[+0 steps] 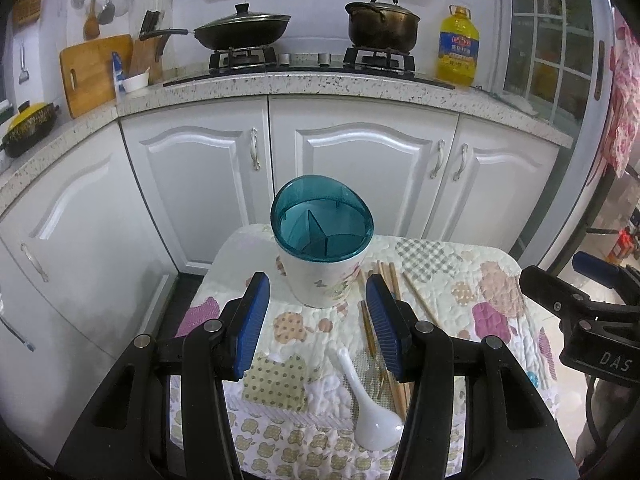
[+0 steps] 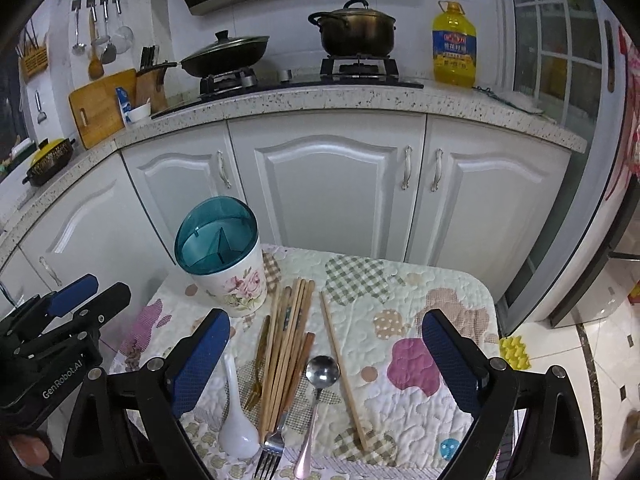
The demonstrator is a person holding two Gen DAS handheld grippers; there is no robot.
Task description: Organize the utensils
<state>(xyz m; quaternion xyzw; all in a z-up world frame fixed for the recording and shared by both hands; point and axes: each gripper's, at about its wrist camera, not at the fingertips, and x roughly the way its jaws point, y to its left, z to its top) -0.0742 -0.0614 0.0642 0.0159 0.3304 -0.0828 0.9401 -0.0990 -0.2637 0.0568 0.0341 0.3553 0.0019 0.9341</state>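
Both grippers hover over a small counter [image 2: 440, 280] covered with a patchwork quilted cloth, in front of white kitchen cabinets [image 2: 328, 184]. Left gripper [image 1: 318, 320]: jaws open, nothing between them, aimed at the utensil holder [image 1: 322, 240]. Right gripper [image 2: 326, 364]: jaws wide open, empty, above the loose utensils.

The utensil holder is a white floral cup with a teal translucent insert split into compartments; it stands upright at the far left of the counter, no utensils visible inside.

Loose utensils lie flat just right of the holder and nearer the cameras. A bundle of wooden chopsticks [image 2: 290, 344] runs lengthwise, one single chopstick [image 2: 342, 368] lies apart to its right, angled. A white ceramic spoon [image 2: 236, 420] lies left of the bundle, bowl toward the camera. A metal spoon [image 2: 320, 372] lies between the bundle and the single chopstick, bowl pointing away. A fork [image 2: 270, 452] is at the near edge, tines toward the camera, handle partly under the chopsticks. A dark-gold utensil [image 2: 258, 364] lies along the bundle's left side; type unclear.

Behind: stove with a lidded pan [image 2: 224, 54] and a pot [image 2: 356, 32], plus a yellow oil bottle [image 2: 454, 46].
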